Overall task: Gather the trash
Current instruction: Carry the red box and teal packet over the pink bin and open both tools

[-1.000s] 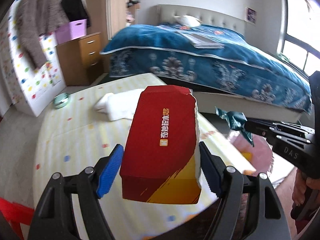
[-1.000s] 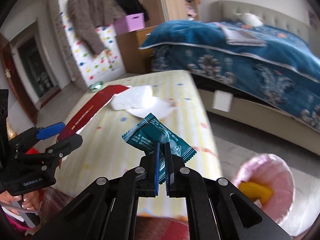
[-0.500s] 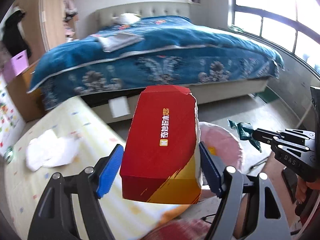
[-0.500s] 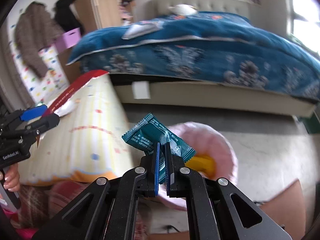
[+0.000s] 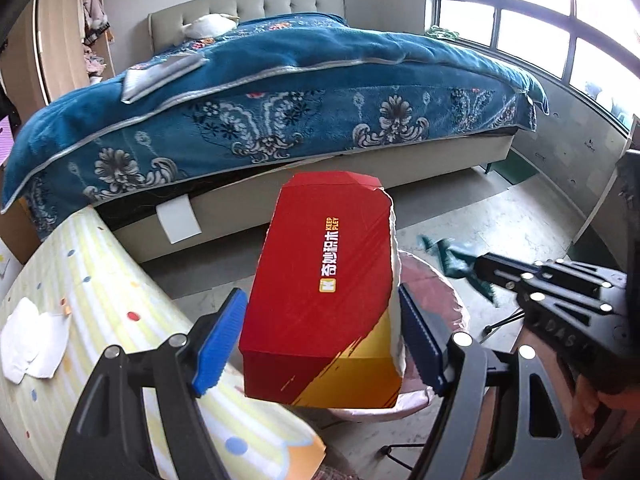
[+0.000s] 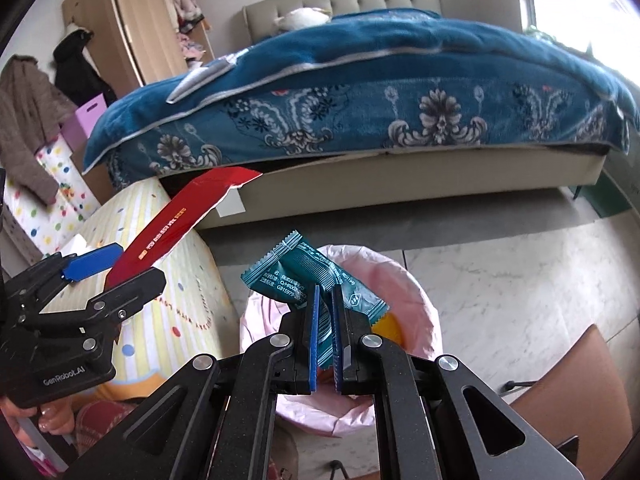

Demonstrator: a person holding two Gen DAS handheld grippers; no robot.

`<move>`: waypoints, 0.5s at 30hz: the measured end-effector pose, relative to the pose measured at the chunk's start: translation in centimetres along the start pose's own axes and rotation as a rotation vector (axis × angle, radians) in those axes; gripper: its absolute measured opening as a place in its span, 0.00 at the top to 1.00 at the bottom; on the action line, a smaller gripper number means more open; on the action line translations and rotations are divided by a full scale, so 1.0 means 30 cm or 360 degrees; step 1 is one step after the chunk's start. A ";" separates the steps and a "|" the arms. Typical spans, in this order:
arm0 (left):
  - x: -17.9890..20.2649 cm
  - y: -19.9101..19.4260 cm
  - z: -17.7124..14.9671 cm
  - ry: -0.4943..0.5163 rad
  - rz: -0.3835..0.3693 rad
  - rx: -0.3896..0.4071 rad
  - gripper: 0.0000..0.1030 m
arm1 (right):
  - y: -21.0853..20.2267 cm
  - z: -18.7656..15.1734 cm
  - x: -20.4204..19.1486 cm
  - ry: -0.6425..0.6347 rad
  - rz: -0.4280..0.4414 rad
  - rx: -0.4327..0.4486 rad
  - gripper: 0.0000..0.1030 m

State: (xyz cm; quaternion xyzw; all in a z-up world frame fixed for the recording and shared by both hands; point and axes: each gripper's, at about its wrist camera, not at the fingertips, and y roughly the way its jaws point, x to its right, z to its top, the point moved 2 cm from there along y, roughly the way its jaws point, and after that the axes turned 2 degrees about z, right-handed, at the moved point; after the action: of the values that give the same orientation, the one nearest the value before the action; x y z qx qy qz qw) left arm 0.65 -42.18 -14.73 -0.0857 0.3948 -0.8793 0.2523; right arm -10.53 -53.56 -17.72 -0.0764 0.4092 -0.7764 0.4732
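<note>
My left gripper (image 5: pixel 320 298) is shut on a red and yellow cardboard box (image 5: pixel 320 292), its blue pads pressing both long sides. The box hangs over the near rim of a pink-lined trash bin (image 5: pixel 436 292). My right gripper (image 6: pixel 326 292) is shut on a crumpled teal snack wrapper (image 6: pixel 296 276), held right above the bin (image 6: pixel 420 292). A yellow piece (image 6: pixel 386 326) lies inside the bin. From the right wrist, the left gripper (image 6: pixel 108 268) and the red box (image 6: pixel 180 224) show at the left. From the left wrist, the right gripper (image 5: pixel 480 264) and the wrapper (image 5: pixel 448 256) show at the right.
A yellow striped mat (image 5: pixel 100 280) with a white cloth (image 5: pixel 32 344) lies left of the bin. A bed with a blue blanket (image 5: pixel 300 100) fills the background. A brown board (image 6: pixel 580 380) stands to the bin's right, on the pale tiled floor (image 6: pixel 500 272).
Both grippers have swung right, away from the yellow mat and over to the pink bin, sinking a little. Each still grips its item.
</note>
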 end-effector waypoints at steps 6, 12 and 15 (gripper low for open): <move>-0.002 0.043 0.005 -0.0028 -0.0031 -0.0021 0.14 | 0.094 0.009 0.033 0.0052 -0.0009 -0.0093 0.84; -0.095 -0.013 -0.017 -0.0139 0.0024 -0.0001 0.13 | 0.039 -0.006 0.027 0.0068 -0.0021 -0.0061 0.63; -0.144 -0.070 -0.041 -0.0188 0.0069 0.0023 0.12 | 0.011 -0.008 0.020 0.0072 -0.0003 -0.0032 0.58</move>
State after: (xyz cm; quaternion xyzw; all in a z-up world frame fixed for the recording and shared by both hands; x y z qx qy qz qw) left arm 3.15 -37.98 -13.79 -0.1269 0.3746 -0.8698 0.2948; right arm -10.76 -53.97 -18.28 -0.0640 0.4275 -0.7741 0.4625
